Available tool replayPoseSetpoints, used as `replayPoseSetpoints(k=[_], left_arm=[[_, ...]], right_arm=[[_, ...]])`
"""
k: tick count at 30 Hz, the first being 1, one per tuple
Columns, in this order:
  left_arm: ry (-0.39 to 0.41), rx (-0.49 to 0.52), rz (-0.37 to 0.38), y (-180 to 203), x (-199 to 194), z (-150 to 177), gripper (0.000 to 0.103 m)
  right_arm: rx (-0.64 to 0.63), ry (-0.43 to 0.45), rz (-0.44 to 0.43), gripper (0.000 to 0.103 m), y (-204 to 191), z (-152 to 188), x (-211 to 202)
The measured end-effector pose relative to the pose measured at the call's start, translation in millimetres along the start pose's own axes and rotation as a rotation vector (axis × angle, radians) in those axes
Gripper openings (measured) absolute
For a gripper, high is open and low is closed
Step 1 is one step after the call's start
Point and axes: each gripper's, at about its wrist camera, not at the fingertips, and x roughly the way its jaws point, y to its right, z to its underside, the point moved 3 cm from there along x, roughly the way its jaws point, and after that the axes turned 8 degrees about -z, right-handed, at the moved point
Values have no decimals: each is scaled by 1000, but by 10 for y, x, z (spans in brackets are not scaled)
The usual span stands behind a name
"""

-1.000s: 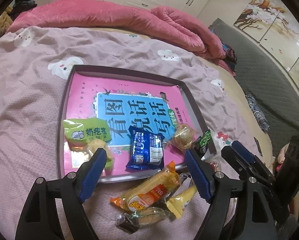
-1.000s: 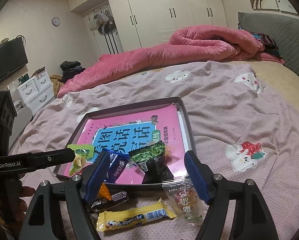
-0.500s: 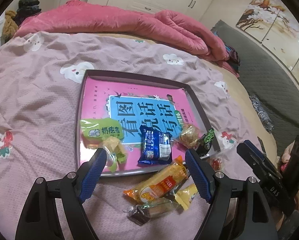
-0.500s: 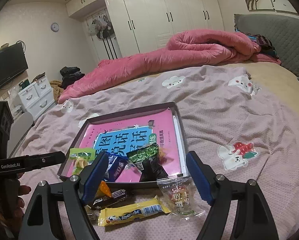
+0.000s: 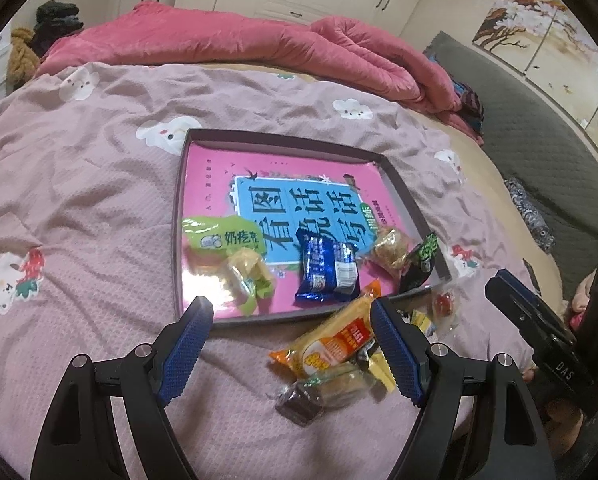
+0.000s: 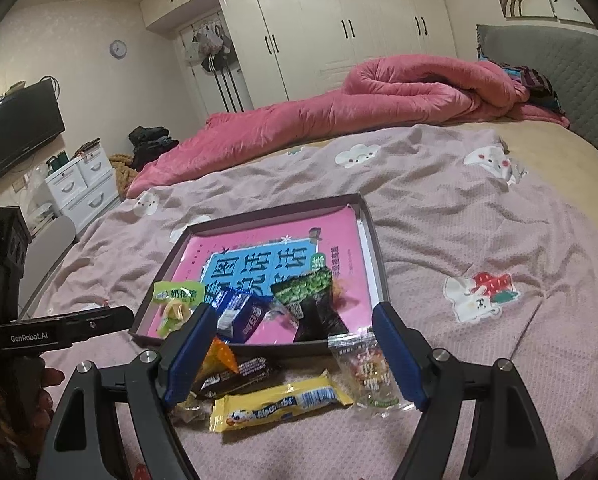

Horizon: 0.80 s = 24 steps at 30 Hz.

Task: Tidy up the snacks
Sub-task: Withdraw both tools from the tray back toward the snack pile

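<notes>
Snacks in tray: a green cheese-snack bag (image 5: 223, 240), a blue wafer pack (image 5: 325, 270), a dark green pea packet (image 6: 309, 294) and a clear-wrapped cake (image 5: 391, 246) lie bunched along the near edge of the tray (image 5: 283, 142), centre of both views; it looks like they were dropped in from the near side, so the far half of the tray is bare.
Snacks not yet sorted: an orange sausage pack (image 5: 331, 346), a yellow Alpenliebe bar (image 6: 279, 402), a dark chocolate bar (image 6: 235, 376) and a clear candy bag (image 6: 369, 372) lie on the blanket just in front of the tray, lower centre.
Tray lining: a pink book cover (image 5: 295, 200) lies flat inside, probably as a smooth floor.
Left gripper (image 5: 289, 350): jaws spread, nothing between the pads, above the bedding just before the tray's near rim, the sausage pack beside its right finger.
Right gripper (image 6: 291, 354): spread and empty, framing the loose pile, likely lining up a pick.
Surface: a pink blanket (image 6: 459, 240) with cartoon patches; soft, so packets may sink when pinched.
Background: rolled pink quilt (image 6: 399, 92), upper frame.
</notes>
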Motion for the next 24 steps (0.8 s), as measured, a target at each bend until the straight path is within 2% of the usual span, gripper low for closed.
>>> replayPoseSetpoints(k=[24], left_arm=[[-68, 94, -1, 210, 12, 362, 82]], right_arm=[[-12, -92, -39, 79, -119, 272, 22]])
